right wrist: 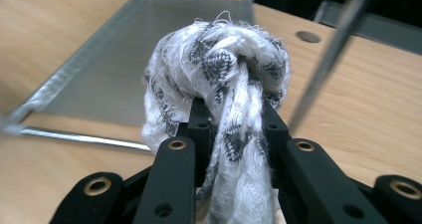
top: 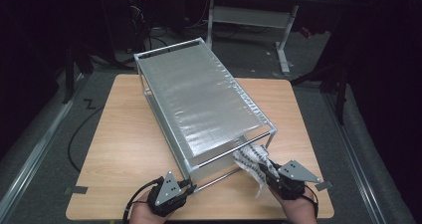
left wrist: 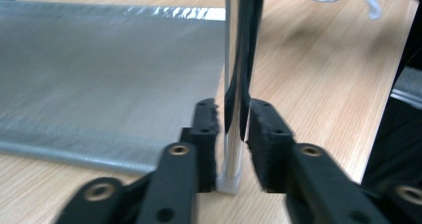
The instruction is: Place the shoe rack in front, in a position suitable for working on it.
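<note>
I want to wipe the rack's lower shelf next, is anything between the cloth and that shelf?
Partly. The cloth, gripped by the right gripper, is at the rack's near right corner. An upright post and a low front rail stand close ahead; between them the lower shelf looks open.

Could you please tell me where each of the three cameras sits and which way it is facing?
High view: above the person's side, looking forward and down on the table and rack; both hands, left gripper and right gripper show.
Left gripper view: rides the left gripper, looking along its jaws at the rack's post.
Right gripper view: rides the right gripper, looking along its jaws at the cloth.
Shared: both gripper views show the rack's lower shelf; the cloth shows in all three.
</note>
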`<move>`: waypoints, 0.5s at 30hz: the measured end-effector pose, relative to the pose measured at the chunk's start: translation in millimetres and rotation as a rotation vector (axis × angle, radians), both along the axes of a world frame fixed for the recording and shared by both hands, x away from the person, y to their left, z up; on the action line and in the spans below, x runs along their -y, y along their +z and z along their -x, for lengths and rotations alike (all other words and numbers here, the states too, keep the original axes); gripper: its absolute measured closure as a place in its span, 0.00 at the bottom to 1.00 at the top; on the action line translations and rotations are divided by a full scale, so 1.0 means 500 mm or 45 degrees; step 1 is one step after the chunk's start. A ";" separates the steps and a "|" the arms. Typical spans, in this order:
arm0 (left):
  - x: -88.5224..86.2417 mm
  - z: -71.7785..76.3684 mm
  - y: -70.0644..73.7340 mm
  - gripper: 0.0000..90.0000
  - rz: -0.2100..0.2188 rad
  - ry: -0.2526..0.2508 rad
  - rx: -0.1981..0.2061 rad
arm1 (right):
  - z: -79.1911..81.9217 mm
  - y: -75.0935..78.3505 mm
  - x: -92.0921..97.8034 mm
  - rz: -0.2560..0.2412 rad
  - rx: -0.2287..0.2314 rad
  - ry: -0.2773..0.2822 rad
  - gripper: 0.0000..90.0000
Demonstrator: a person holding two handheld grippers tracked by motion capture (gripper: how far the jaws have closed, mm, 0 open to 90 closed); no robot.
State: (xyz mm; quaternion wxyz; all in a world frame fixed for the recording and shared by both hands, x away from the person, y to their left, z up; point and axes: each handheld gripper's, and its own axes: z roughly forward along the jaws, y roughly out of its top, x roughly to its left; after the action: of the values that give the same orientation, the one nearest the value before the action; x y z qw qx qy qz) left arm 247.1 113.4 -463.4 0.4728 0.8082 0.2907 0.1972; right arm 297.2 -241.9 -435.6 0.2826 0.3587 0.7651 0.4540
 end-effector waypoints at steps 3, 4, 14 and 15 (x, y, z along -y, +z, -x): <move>0.003 0.000 0.012 0.71 0.058 -0.008 0.033 | -0.011 0.008 0.017 -0.027 0.026 -0.053 0.81; 0.005 0.001 0.018 0.69 0.089 -0.007 0.048 | -0.014 0.013 0.023 -0.039 0.034 -0.067 0.81; 0.008 0.004 0.046 0.89 0.156 0.009 0.121 | -0.026 0.056 0.031 -0.074 0.151 -0.120 0.83; 0.009 0.004 0.046 0.89 0.154 0.007 0.119 | -0.025 0.058 0.027 -0.066 0.171 -0.119 0.83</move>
State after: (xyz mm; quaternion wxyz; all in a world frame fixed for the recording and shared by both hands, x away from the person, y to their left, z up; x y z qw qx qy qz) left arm 245.4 109.1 -440.5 0.5333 0.7672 0.2819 0.2180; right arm 309.6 -255.4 -406.3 0.3447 0.3701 0.7149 0.4828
